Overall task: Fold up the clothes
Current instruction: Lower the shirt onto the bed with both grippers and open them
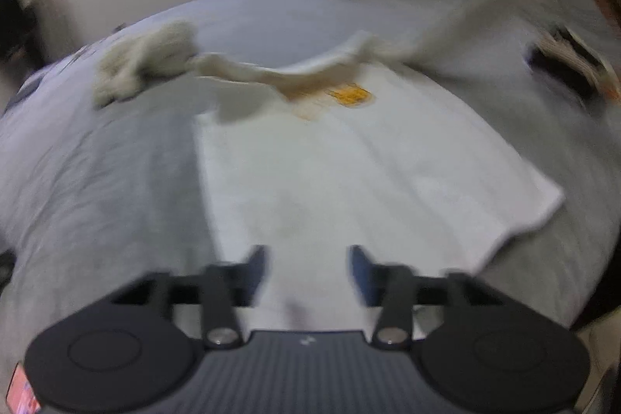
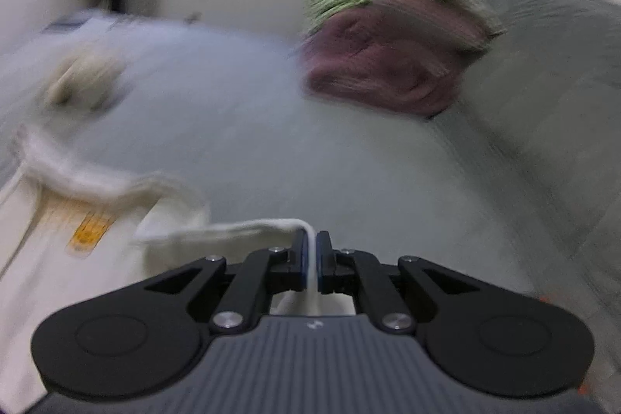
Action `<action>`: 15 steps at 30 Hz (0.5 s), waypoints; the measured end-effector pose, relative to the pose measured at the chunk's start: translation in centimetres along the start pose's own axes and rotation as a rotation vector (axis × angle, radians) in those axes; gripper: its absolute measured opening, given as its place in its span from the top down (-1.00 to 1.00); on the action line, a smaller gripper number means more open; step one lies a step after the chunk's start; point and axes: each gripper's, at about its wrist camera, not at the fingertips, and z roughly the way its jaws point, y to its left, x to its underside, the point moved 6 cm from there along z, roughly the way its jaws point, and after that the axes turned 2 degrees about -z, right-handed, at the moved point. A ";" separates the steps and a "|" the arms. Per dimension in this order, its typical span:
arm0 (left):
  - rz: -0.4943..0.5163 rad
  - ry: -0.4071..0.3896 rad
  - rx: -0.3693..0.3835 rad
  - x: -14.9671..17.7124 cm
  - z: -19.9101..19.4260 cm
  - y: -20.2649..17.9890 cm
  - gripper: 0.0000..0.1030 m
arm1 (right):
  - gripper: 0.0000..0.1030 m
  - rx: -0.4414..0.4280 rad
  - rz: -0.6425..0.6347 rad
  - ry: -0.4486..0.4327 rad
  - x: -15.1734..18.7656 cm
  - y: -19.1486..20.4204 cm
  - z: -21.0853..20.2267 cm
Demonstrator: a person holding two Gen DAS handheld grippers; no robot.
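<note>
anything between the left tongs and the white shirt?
Nothing visible. The left tongs stand open right over the near part of the white shirt, bare cloth between the fingers. The crumpled beige garment lies off by the far left sleeve. The right tongs already pinch the shirt's edge.

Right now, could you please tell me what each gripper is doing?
Left gripper: open, holding nothing, over the white shirt.
Right gripper: closed on the shirt's edge.

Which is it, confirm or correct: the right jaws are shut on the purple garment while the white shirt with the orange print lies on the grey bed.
Wrong garment. The right gripper is shut on the edge of the white shirt itself, as the right wrist view shows; the purple garment lies untouched further back. The shirt does lie on the grey bed.
</note>
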 end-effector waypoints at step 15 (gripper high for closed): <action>0.150 0.099 0.057 2.6 1.7 -3.0 0.91 | 0.66 -0.046 0.476 0.202 6.6 -2.3 8.8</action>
